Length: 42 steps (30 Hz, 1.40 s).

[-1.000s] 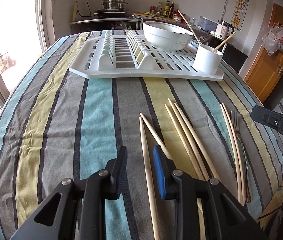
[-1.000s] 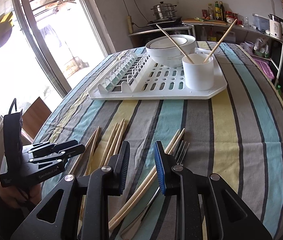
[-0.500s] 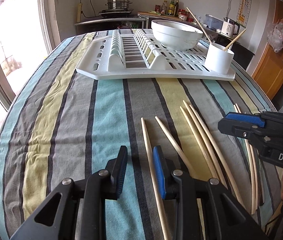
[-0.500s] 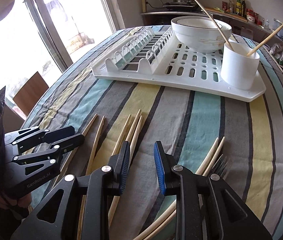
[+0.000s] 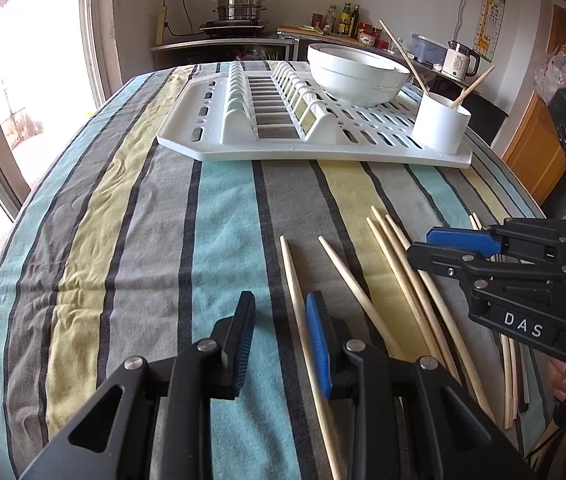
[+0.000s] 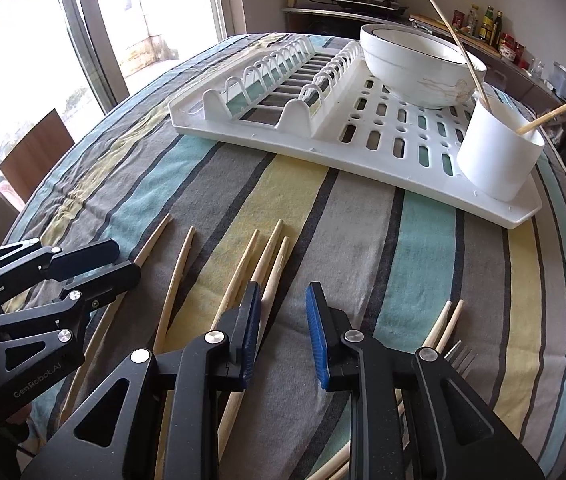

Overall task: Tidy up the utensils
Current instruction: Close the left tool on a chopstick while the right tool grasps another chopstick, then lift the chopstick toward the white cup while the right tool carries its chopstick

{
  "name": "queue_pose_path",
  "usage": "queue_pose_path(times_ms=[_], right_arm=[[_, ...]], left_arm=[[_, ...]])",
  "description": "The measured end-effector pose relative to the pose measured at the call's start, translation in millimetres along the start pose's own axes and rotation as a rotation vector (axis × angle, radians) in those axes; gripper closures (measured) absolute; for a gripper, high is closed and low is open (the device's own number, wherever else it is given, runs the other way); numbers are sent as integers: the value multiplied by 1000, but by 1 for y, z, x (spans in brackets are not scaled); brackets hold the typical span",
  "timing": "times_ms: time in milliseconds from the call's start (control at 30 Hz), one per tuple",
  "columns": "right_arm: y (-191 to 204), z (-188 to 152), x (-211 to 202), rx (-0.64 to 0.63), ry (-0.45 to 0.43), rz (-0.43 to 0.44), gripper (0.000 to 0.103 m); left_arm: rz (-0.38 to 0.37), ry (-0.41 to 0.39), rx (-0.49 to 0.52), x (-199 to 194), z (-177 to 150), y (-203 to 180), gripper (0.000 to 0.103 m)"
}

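Worktop (image 5: 95, 240) and white drying rack (image 5: 187, 136) are unchanged, the cup (image 5: 441, 126) on the rack already holding two chopsticks. The right claw (image 6: 281, 330) has been swung in over the loose chopsticks (image 6: 271, 256), jaws apart and empty. The left claw (image 5: 279, 344) is kept hovering, parted, nothing gripped. A pick-up seems imminent.

Matt wooden chopsticks (image 5: 363, 280) lie on striped woven cloth (image 5: 123, 240).

Fork (image 6: 461, 354) mostly hidden behind the right tool's arm, chopsticks' (image 5: 311, 344) near ends cut off at 6 o'clock, shelf bottles' (image 5: 343, 20) labels too small to read
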State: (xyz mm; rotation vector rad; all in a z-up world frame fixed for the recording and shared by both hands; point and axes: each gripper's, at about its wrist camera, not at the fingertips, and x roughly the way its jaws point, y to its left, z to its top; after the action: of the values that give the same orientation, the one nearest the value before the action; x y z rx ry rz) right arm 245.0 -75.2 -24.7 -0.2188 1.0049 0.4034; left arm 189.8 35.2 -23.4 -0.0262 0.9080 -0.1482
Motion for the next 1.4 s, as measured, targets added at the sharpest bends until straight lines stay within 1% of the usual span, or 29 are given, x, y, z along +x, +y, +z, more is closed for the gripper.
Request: queue_pose_path(times_ms=[200, 367, 433, 467, 500, 533, 700, 800, 900, 1000, 1200, 1400], right_arm=[[-4, 1, 0, 4, 15, -12, 79], [-2, 14, 7, -2, 42, -15, 79], [-1, 18, 9, -4, 50, -23, 81], [-1, 19, 10, -7, 53, -34, 86], [-1, 19, 11, -8, 54, -40, 92], [-1, 19, 11, -6, 54, -42, 94], [-2, 17, 9, -4, 43, -39, 96], [-6, 18, 7, 16, 36, -13, 97], [-11, 19, -2, 33, 7, 3, 97], [-17, 23, -18, 52, -36, 23, 97], [-31, 30, -53, 89, -129, 42, 97], [-45, 33, -91, 125, -225, 61, 97]], left_arm=[[10, 3, 8, 1, 1, -1, 75], [26, 25, 31, 6, 9, -3, 75], [36, 37, 57, 9, 13, -5, 75], [38, 41, 66, 11, 15, -6, 75], [41, 45, 73, 12, 17, -7, 76], [42, 49, 75, 14, 19, -7, 78], [44, 46, 80, 17, 23, -9, 94], [32, 44, 83, 18, 25, -11, 96], [12, 45, 74, 19, 28, -10, 97], [1, 28, 66, 13, 33, -7, 97], [-29, -28, 44, -9, 48, -2, 97], [-52, -103, 20, -41, 64, 4, 97]])
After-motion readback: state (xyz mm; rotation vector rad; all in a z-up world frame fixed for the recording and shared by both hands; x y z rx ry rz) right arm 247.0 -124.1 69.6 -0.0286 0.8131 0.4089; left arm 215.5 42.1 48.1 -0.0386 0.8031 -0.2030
